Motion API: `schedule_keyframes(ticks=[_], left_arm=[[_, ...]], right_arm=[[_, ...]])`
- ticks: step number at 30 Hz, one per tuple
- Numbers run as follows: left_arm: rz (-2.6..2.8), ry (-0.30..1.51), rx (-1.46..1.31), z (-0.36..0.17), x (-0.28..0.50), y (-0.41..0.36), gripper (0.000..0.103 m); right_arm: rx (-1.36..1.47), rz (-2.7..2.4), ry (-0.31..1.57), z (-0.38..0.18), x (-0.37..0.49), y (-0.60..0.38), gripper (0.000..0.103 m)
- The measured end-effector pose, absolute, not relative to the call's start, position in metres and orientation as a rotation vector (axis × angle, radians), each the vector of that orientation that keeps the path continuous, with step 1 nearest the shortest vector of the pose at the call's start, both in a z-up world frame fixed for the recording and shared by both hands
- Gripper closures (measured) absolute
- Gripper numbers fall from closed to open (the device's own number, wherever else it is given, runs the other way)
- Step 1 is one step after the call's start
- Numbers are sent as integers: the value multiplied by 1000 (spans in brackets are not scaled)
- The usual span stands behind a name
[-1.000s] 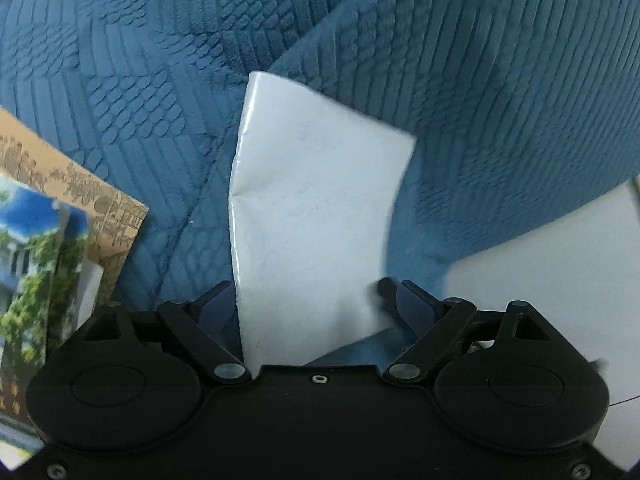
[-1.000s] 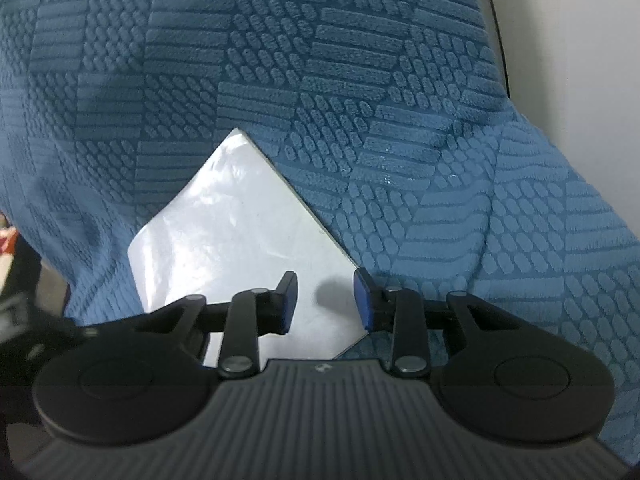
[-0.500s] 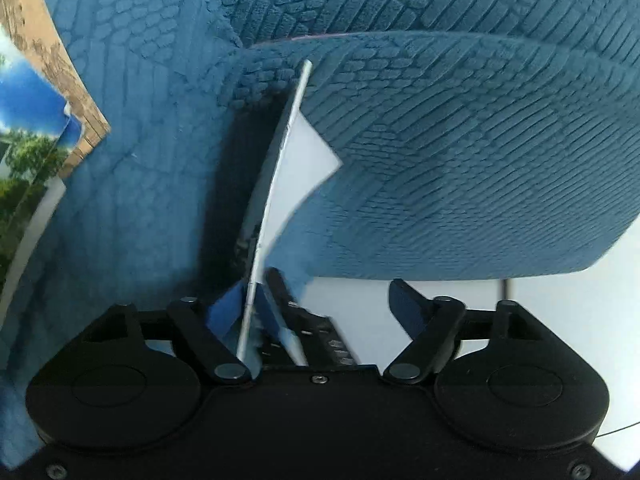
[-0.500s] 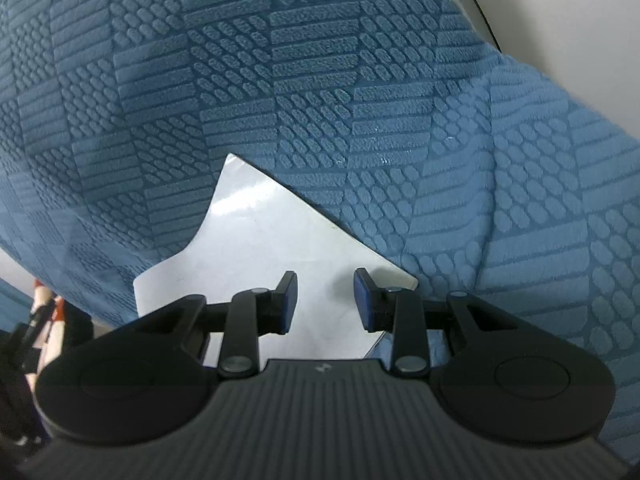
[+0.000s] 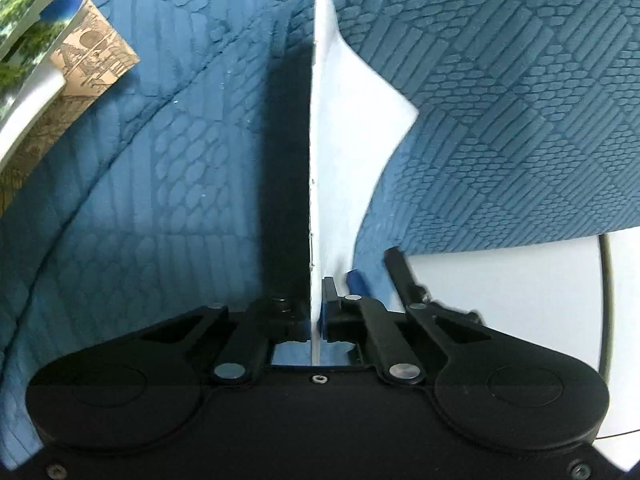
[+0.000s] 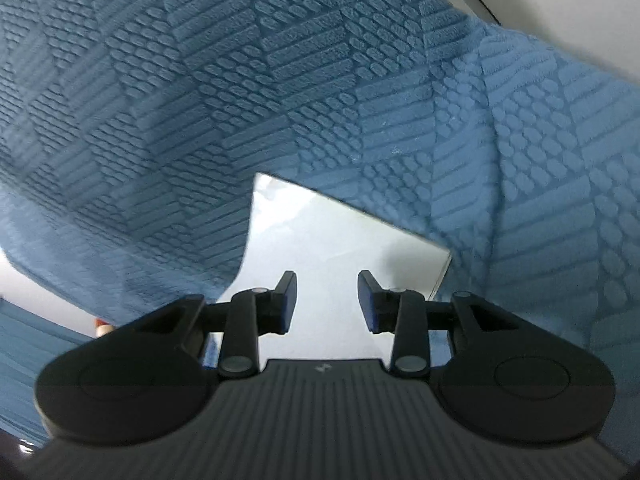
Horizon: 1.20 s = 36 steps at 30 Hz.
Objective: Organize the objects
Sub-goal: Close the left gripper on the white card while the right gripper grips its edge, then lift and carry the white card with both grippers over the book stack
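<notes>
White card [image 5: 344,128] edge-on, clenched low in left gripper [image 5: 318,316], above blue textured cloth [image 5: 500,120] | right gripper [image 6: 327,300] parted, astride card, gripping nothing | advice: hold firm, carry level toward postcard stack [image 5: 48,52], avoid bending

A second ago the thin white glossy card [image 5: 352,128] lay flat between the wide apart fingers of my left gripper [image 5: 317,312]; now its jaws have come together on the card's lower edge, and I see it edge-on and upright above the blue textured quilted cloth [image 5: 160,168]. The pile of printed picture cards [image 5: 52,52] has slid from the lower left to the upper left corner of my left view. In my right view the card [image 6: 340,248] has turned, so its far corner now points up-left, and a white strip has appeared at the left below the cloth [image 6: 280,80].
</notes>
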<state>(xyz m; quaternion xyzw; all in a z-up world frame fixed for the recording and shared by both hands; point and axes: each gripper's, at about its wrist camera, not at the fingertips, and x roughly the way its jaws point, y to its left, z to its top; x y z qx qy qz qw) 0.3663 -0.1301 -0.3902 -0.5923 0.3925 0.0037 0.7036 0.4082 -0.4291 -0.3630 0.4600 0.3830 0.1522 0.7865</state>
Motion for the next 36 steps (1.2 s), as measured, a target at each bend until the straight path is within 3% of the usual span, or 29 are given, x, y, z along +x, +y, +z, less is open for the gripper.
schedule_keyframes(ticks=[1, 4, 8, 20, 24, 25, 27, 28, 29, 36], left_arm=[[1, 865, -1322, -388, 366, -130, 100], [3, 866, -1310, -380, 364, -130, 100], [-22, 851, -1344, -375, 356, -128, 101], [-85, 834, -1418, -367, 334, -125, 101], [-100, 821, -1439, -363, 321, -122, 100], [-103, 819, -1443, -363, 319, -121, 100], [-106, 819, -1444, -362, 326, -122, 100], [-105, 821, -1442, -362, 324, -121, 100], [-103, 823, -1440, -363, 323, -117, 100], [-111, 811, -1437, -353, 304, -103, 98]], right_arm=[[1024, 347, 836, -364, 405, -430, 64], [1106, 403, 861, -367, 392, -429, 40], [1212, 519, 815, -361, 354, -428, 23], [1254, 397, 837, -383, 366, -441, 24], [1236, 350, 820, -385, 375, -449, 35], [1235, 340, 821, -386, 375, -451, 42], [1218, 339, 843, -385, 377, -450, 63], [1205, 348, 853, -385, 377, -449, 79], [1192, 356, 855, -383, 378, -448, 87], [1118, 432, 822, -357, 371, -442, 94]])
